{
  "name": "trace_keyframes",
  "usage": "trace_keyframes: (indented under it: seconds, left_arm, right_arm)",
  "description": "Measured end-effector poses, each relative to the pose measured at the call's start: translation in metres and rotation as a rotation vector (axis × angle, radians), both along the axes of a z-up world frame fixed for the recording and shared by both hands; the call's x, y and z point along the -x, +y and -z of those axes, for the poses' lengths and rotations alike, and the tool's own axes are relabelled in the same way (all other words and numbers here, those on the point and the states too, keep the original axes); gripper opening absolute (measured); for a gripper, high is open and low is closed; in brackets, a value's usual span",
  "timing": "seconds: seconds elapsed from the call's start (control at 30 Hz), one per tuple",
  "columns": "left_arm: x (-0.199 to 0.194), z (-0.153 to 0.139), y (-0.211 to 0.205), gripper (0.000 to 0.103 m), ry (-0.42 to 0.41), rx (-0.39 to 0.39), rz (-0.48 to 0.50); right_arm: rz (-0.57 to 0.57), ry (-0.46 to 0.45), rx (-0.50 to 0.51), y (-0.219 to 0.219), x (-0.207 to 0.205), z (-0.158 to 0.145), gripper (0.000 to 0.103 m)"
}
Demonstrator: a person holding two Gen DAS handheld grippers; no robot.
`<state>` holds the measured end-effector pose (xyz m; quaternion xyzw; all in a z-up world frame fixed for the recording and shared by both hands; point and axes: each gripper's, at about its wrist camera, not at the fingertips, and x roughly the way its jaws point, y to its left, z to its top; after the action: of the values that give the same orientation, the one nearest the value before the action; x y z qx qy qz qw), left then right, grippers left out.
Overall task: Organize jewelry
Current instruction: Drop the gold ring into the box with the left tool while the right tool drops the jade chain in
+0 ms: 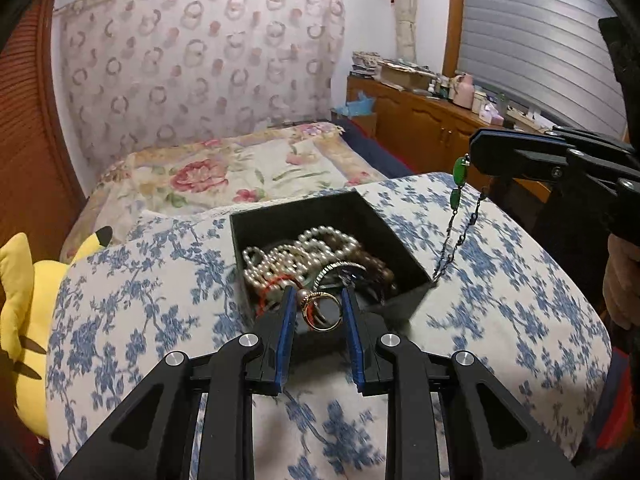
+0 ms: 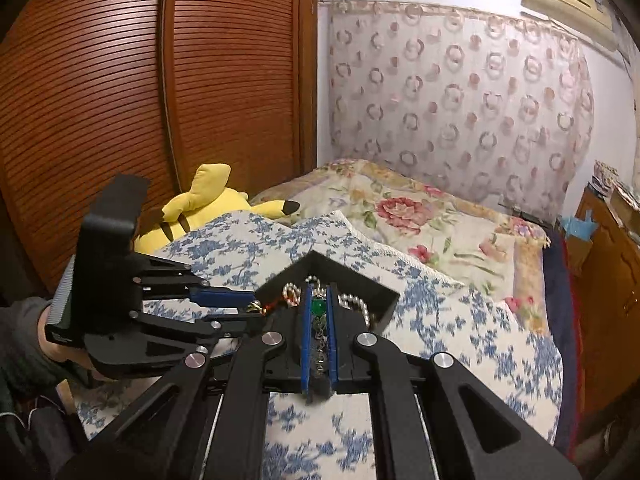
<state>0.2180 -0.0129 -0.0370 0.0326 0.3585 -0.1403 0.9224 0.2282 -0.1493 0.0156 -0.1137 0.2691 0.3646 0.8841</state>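
A black open box (image 1: 372, 216) sits on a blue-flowered pillow and holds pearl strands (image 1: 296, 252) and other jewelry. My left gripper (image 1: 318, 300) is at the box's near edge, shut on a gold ring (image 1: 322, 312) with a pearl. My right gripper (image 1: 474, 152) is at the right above the box's right corner, shut on a dark chain with green stones (image 1: 458, 200) that hangs down to the box's corner. In the right wrist view the chain (image 2: 319, 328) sits between the fingers of the right gripper (image 2: 319, 290), with the box (image 2: 352, 280) beyond and the left gripper (image 2: 256, 308) at the left.
The pillow (image 1: 500, 300) lies on a bed with a floral quilt (image 1: 240, 172). A yellow plush toy (image 1: 24, 300) lies at the left. A wooden wardrobe (image 2: 100, 100) stands behind it. A cluttered wooden cabinet (image 1: 432, 120) runs along the right wall under the window.
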Motion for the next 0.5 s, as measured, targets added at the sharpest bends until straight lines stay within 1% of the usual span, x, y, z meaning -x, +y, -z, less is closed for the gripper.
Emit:
trace_keyframes:
  seconds: [0.17, 0.27, 0.3, 0.4, 0.47, 0.5]
  left_arm:
    - [-0.018, 0.005, 0.003, 0.022, 0.014, 0.001, -0.010]
    - [-0.023, 0.010, 0.004, 0.025, 0.022, 0.000, -0.013]
    - [-0.024, 0.010, 0.005, 0.028, 0.022, 0.003, -0.013]
    - [-0.023, 0.011, 0.009, 0.040, 0.018, 0.015, -0.024]
    - [-0.022, 0.011, 0.011, 0.042, 0.017, 0.023, -0.030]
    - [-0.021, 0.011, 0.012, 0.047, 0.015, 0.025, -0.035]
  right_arm:
    - [-0.018, 0.004, 0.011, 0.013, -0.016, 0.001, 0.008]
    - [-0.027, 0.028, 0.014, 0.020, -0.026, 0.007, 0.008]
    - [-0.030, 0.037, 0.016, 0.022, -0.028, 0.010, 0.008]
    - [-0.045, 0.066, 0.032, 0.030, -0.034, 0.020, 0.008]
    - [-0.049, 0.080, 0.042, 0.034, -0.036, 0.027, 0.008]
    - [-0.049, 0.087, 0.043, 0.035, -0.037, 0.029, 0.008]
